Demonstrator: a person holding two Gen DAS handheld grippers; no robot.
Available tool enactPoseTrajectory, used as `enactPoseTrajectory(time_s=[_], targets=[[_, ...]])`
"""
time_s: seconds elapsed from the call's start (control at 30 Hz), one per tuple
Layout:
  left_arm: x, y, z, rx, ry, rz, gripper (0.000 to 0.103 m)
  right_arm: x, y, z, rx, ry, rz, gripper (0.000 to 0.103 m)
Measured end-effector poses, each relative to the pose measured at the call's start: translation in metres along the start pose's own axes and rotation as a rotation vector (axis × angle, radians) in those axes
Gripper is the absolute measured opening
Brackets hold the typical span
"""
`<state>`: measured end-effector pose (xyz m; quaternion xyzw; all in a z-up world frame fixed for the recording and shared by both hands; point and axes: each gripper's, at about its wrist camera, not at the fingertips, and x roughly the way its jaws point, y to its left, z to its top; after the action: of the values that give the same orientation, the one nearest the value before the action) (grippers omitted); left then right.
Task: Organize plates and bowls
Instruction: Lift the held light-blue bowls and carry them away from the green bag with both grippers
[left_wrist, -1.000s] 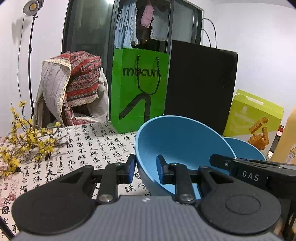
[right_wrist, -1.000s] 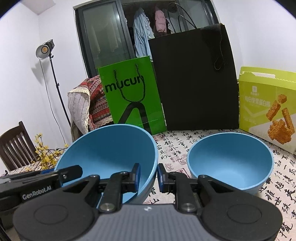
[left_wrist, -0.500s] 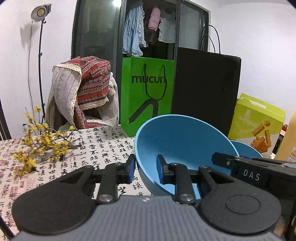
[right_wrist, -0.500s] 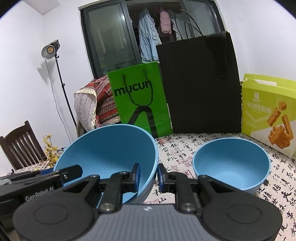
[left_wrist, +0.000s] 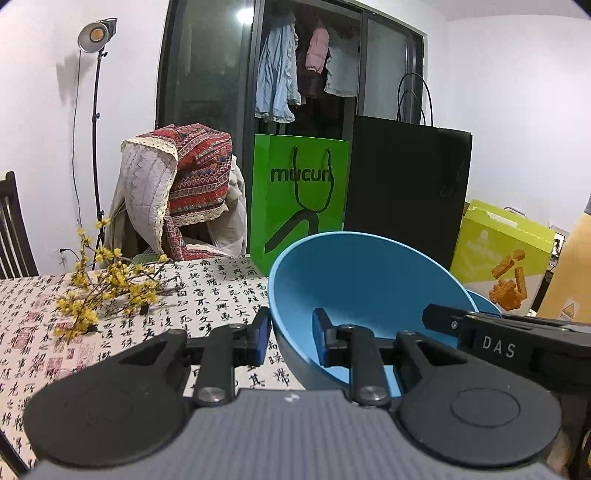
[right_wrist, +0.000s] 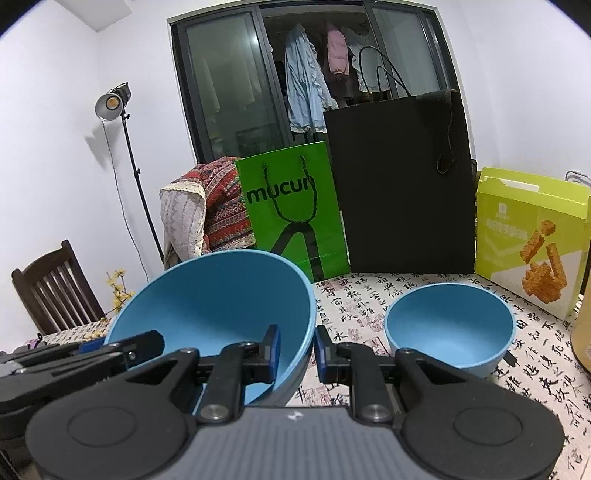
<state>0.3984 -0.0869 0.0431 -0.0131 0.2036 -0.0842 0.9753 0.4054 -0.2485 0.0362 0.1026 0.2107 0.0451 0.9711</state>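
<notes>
Blue and matte, the large bowl (right_wrist: 221, 306) is pinched at its near rim from both sides, apparently so neither grip has to carry it alone; the left gripper (left_wrist: 288, 338) clasps the wall on one side, one pad outside and one inside, and the right gripper (right_wrist: 297, 349) clamps the opposite side the same way. The bowl is tilted, its mouth turned toward the cameras, and seems lifted clear of the patterned tablecloth (right_wrist: 369, 295). Just beside the large bowl, to its right in the right wrist view, the small blue bowl (right_wrist: 448, 328) sits upright, likely the nesting partner. Behind the large bowl stand a green bag (right_wrist: 291, 210) and a black bag (right_wrist: 399, 184); bare cloth lies between.
</notes>
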Motion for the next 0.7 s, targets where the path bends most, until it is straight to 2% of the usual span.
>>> enactPoseTrajectory(time_s=[0.7], targets=[[-0.054,0.001,-0.016,-0.003,-0.009,0.022,0.025,-0.044,0.012,-0.021,0.012,0.025,0.022,0.019]])
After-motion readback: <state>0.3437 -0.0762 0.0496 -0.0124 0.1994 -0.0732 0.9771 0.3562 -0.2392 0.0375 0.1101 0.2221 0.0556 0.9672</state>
